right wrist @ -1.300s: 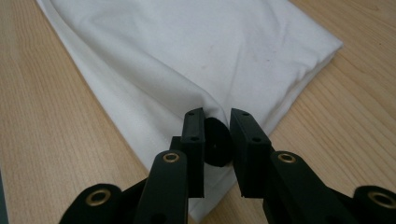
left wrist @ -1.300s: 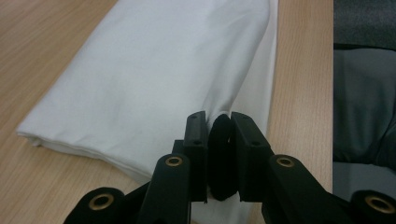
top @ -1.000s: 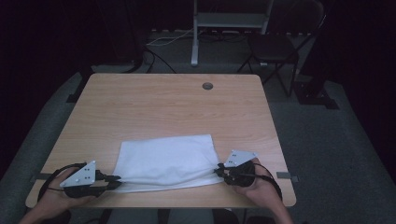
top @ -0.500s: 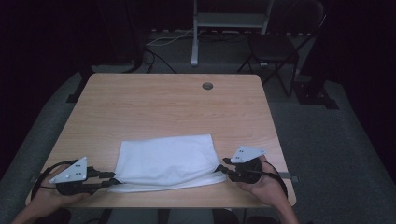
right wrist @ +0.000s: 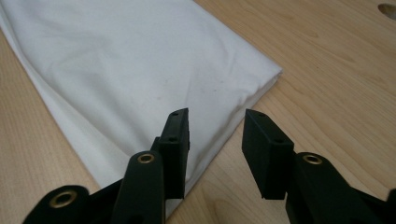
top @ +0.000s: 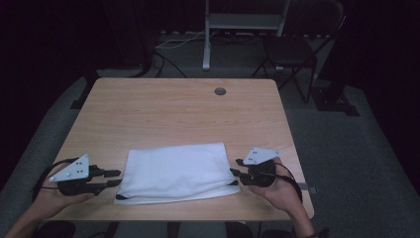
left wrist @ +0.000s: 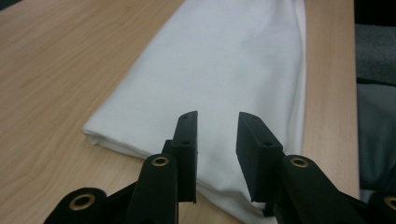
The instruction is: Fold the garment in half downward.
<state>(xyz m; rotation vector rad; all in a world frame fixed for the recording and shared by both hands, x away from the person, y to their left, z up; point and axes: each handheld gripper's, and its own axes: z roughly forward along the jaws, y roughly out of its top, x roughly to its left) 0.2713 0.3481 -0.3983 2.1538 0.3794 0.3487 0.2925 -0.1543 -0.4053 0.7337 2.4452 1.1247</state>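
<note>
A folded white cloth point(top: 176, 172) lies flat on the wooden table point(top: 173, 114) near its front edge. At the cloth's left end my left gripper point(top: 118, 177) points at it, just short of the edge. In the left gripper view its jaws point(left wrist: 217, 116) stand apart over the cloth point(left wrist: 224, 60) with nothing between them; they have just been opening. At the cloth's right end my right gripper point(top: 236, 167) is also open. Its jaws point(right wrist: 215, 114) have just been opening too and hover over the cloth's corner point(right wrist: 116, 60), gripping nothing.
A round cable hole point(top: 220, 91) sits near the table's far edge. Beyond the table stand a metal stand point(top: 242, 20) and a dark chair point(top: 292, 49), with cables on the floor. Bare wood stretches from the cloth to the far edge.
Both grippers' jaws have spread and let go of the cloth's ends. My left gripper has drawn back a little to the left and lifted. The right hand has stayed in place.
</note>
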